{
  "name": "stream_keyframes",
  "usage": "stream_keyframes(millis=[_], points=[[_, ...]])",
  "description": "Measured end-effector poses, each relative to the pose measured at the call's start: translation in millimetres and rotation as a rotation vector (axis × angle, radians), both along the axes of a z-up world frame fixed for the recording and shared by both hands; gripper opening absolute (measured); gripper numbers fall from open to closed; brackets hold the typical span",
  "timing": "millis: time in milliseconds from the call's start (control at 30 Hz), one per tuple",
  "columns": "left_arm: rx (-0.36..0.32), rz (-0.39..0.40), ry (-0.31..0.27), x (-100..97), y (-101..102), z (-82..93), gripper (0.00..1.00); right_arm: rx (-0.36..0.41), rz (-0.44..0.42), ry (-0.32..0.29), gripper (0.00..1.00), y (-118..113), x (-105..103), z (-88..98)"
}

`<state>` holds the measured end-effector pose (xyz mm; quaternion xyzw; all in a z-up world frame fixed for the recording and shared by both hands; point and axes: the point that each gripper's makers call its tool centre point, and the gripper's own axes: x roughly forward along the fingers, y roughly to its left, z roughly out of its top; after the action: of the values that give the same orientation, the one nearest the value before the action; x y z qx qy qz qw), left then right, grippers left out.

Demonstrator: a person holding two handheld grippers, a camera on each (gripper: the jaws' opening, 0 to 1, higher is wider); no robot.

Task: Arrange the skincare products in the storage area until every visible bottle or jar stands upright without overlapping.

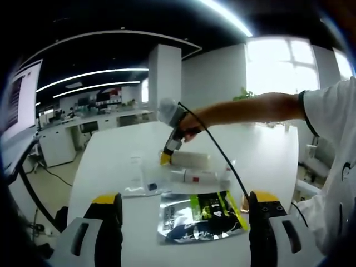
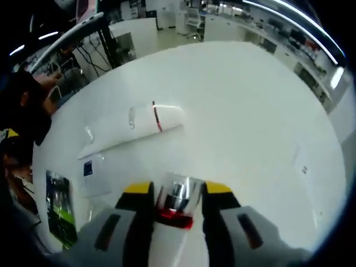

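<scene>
Bottles number at least two: one white bottle with a clear cap and red band sits pinched between the right gripper's yellow-tipped jaws, and a second white tube-like bottle with a red ring lies flat on the white table beyond it. One clear plastic pouch and one silver-green foil packet rest near the lying products. From the left gripper view, the person's forearm reaches across, hand angled downward. The left gripper hovers with jaws spread wide apart, holding nothing.
</scene>
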<state>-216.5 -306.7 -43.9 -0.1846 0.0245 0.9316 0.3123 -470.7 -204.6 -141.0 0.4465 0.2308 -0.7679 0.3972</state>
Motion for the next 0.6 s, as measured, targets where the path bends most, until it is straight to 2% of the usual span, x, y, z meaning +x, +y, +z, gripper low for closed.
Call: stream_keyframes(millis=[267,600], points=[[-0.003,-0.002,-0.006,-1.7,1.1,-1.9,0.96,0.015,0.043,0.036,0.29,4.2,8.0,12.1],[-0.008,-0.018,-0.007,-0.3,7.8,-2.7,0.96,-0.022,0.075,0.075,0.27,9.3,15.5,39.0]])
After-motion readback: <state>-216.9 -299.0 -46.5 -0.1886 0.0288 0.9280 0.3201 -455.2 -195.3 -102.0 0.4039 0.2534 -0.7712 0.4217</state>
